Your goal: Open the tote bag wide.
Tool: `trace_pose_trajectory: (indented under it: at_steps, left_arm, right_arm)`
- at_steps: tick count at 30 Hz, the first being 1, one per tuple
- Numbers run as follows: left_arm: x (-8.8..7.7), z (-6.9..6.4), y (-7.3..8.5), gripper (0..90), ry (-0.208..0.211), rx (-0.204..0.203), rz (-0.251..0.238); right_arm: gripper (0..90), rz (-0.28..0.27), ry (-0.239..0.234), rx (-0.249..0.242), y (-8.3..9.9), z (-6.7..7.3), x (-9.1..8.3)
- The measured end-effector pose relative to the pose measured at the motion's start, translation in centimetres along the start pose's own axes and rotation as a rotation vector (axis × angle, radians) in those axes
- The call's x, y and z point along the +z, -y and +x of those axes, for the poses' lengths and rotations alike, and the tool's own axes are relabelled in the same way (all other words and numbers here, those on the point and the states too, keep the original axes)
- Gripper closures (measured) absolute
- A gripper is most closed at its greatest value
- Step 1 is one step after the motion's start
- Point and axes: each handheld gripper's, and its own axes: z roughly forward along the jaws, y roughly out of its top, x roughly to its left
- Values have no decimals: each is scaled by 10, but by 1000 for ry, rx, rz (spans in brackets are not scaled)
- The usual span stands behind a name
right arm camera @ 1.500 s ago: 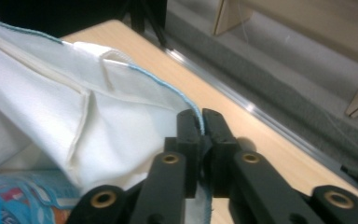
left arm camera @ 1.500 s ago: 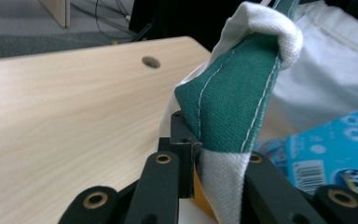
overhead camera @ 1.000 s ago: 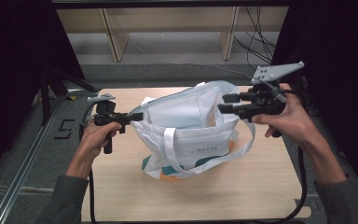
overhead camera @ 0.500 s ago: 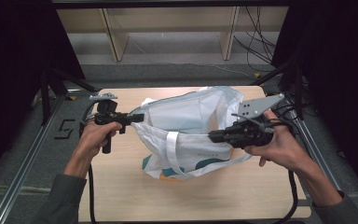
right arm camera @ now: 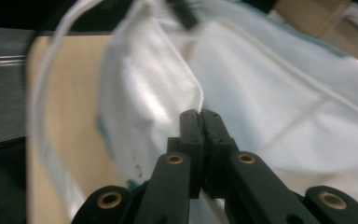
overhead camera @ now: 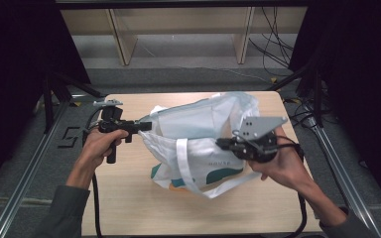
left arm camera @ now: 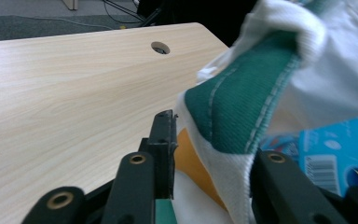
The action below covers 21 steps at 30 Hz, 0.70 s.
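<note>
A white cloth bag (overhead camera: 198, 144) with a green-trimmed rim and long white handles lies on its side on the light wooden desk (overhead camera: 129, 208), its mouth turned toward the person's left.

The left tongs (overhead camera: 146, 126) sit at that mouth. In the left gripper view the green-edged rim (left arm camera: 233, 116) lies between the jaws, which have just been opening and now stand apart; the cloth drapes across the gap rather than being pinched, though the nearer jaw hides part of it, so a light contact on that side may remain. Holding here seems meant to keep the mouth lifted and spread, so that what is inside can be reached: a blue printed packet (left arm camera: 335, 154) shows in the opening.

The right tongs (overhead camera: 222, 144) rest against the bag's side, near its printed front. In the right gripper view (right arm camera: 199, 122) the jaws are pressed fully together, tip to tip. No fold of cloth can be made out between them, and the white fabric lies just behind the tips. They have closed either on nothing or on a thin pinch that the blur hides.

A loose handle (overhead camera: 186, 168) trails over the front of the bag toward the person.
</note>
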Motion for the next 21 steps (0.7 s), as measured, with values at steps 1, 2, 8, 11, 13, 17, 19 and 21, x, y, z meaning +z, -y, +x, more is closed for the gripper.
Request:
trace_pose_trajectory:
  at_steps: [1, 2, 8, 11, 13, 17, 19, 21]
  left_arm:
    - [-1, 1, 0, 678, 0, -12, -4]
    - [-3, 3, 0, 677, -2, -19, -8]
    - [-12, 12, -4, 768, -28, -25, -38]
    - [-11, 13, -1, 790, -45, -18, -40]
    - [-11, 16, 2, 797, -58, -18, -43]
    - [-10, 24, 8, 797, -67, -46, -45]
    - [-10, 24, 7, 742, -51, -54, -53]
    - [-14, 19, 4, 651, -52, -57, -54]
  right_arm:
    - [894, 1, 27, 11, -4, -8, 3]
    - [894, 3, 47, 14, -9, -15, 8]
    - [895, -26, 83, 29, -38, -41, 31]
    - [895, -44, 75, 10, -39, -35, 40]
    - [895, -70, 73, 7, -35, -29, 44]
    - [895, -106, 86, -11, -25, -20, 40]
    - [895, -97, 89, -6, -24, -21, 39]
    - [895, -90, 93, 15, -24, -26, 40]
